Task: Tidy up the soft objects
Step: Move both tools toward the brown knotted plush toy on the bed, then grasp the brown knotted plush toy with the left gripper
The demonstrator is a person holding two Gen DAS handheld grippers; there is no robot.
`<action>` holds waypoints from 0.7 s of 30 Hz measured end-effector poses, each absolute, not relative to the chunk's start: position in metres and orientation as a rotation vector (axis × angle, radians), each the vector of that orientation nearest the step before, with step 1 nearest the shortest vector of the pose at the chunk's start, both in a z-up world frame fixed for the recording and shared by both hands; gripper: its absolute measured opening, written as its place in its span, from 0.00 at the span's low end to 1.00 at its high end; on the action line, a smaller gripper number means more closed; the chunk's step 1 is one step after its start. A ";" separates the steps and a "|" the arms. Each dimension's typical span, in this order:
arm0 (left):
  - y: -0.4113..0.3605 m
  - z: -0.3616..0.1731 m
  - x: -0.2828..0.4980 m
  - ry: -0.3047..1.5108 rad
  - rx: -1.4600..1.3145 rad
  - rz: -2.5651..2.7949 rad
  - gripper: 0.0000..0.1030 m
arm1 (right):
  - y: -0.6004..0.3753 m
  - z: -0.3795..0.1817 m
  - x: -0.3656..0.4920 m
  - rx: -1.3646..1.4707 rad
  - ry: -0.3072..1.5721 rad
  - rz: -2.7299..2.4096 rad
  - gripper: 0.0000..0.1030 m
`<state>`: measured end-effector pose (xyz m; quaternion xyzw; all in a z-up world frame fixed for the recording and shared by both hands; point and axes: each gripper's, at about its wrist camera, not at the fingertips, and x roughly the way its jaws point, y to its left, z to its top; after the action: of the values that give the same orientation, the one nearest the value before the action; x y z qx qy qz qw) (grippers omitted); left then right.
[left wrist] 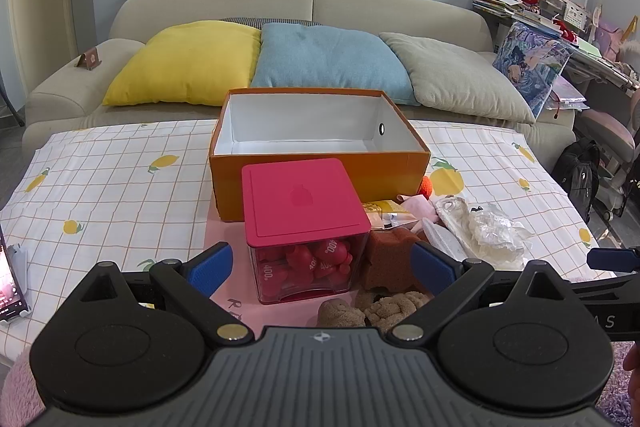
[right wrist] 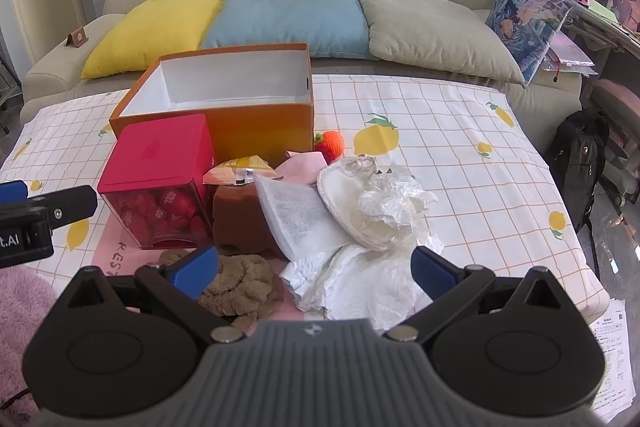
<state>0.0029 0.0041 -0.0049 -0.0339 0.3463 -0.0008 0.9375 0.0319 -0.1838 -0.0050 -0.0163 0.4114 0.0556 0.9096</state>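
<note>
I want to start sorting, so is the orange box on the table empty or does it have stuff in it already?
Empty, as far as shows. The orange box has no lid, and both wrist views show only bare white inner walls and floor; its nearest inside corner is hidden.

bright, even daylight | soft shadows | sharp centre | strong fisheye bending, dark corners at edges

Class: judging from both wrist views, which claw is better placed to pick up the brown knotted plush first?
Right claw, probably: open, with the brown knotted plush beside its left finger. The left claw faces the red-lidded box.
</note>
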 end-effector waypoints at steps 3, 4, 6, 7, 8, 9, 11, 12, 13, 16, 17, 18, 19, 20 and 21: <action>0.004 -0.005 0.003 0.707 -0.069 -0.001 1.00 | -0.183 -0.005 0.032 -0.034 0.850 0.115 0.98; 0.004 -0.005 0.003 0.707 -0.069 -0.002 1.00 | -0.184 -0.005 0.032 -0.035 0.850 0.115 0.98; 0.004 -0.005 0.003 0.708 -0.070 -0.002 1.00 | -0.183 -0.005 0.032 -0.036 0.849 0.116 0.98; 0.004 -0.005 0.003 0.707 -0.070 -0.002 1.00 | -0.183 -0.005 0.032 -0.037 0.850 0.118 0.98; 0.004 -0.005 0.003 0.707 -0.069 -0.002 1.00 | -0.182 -0.005 0.032 -0.037 0.851 0.119 0.98; 0.004 -0.005 0.003 0.707 -0.070 -0.003 1.00 | -0.182 -0.005 0.032 -0.038 0.853 0.121 0.98; 0.005 -0.005 0.003 0.710 -0.072 -0.008 1.00 | -0.181 -0.006 0.032 -0.038 0.855 0.125 0.98; 0.006 -0.005 0.002 0.712 -0.073 -0.014 1.00 | -0.181 -0.006 0.032 -0.038 0.856 0.127 0.98; 0.007 -0.006 0.002 0.713 -0.071 -0.025 1.00 | -0.181 -0.006 0.033 -0.038 0.857 0.128 0.98; 0.007 -0.005 0.000 0.707 -0.053 -0.077 0.93 | -0.182 -0.010 0.035 -0.034 0.880 0.135 0.97; 0.008 -0.006 0.000 0.710 -0.049 -0.098 0.88 | -0.182 -0.013 0.036 -0.029 0.892 0.141 0.97; 0.008 -0.006 0.001 0.718 -0.047 -0.117 0.85 | -0.182 -0.015 0.037 -0.023 0.904 0.149 0.97; 0.008 -0.008 0.001 0.732 -0.046 -0.134 0.84 | -0.182 -0.018 0.038 -0.017 0.916 0.160 0.96; 0.008 -0.010 0.002 0.747 -0.043 -0.161 0.81 | -0.181 -0.021 0.039 -0.012 0.928 0.169 0.93; 0.008 -0.012 0.003 0.754 -0.041 -0.193 0.74 | -0.180 -0.024 0.040 -0.011 0.938 0.179 0.85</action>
<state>0.0033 0.0080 -0.0120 -0.0198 0.3675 -0.0939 0.9251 0.0401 -0.1804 -0.0237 -0.0053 0.4514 0.0862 0.8881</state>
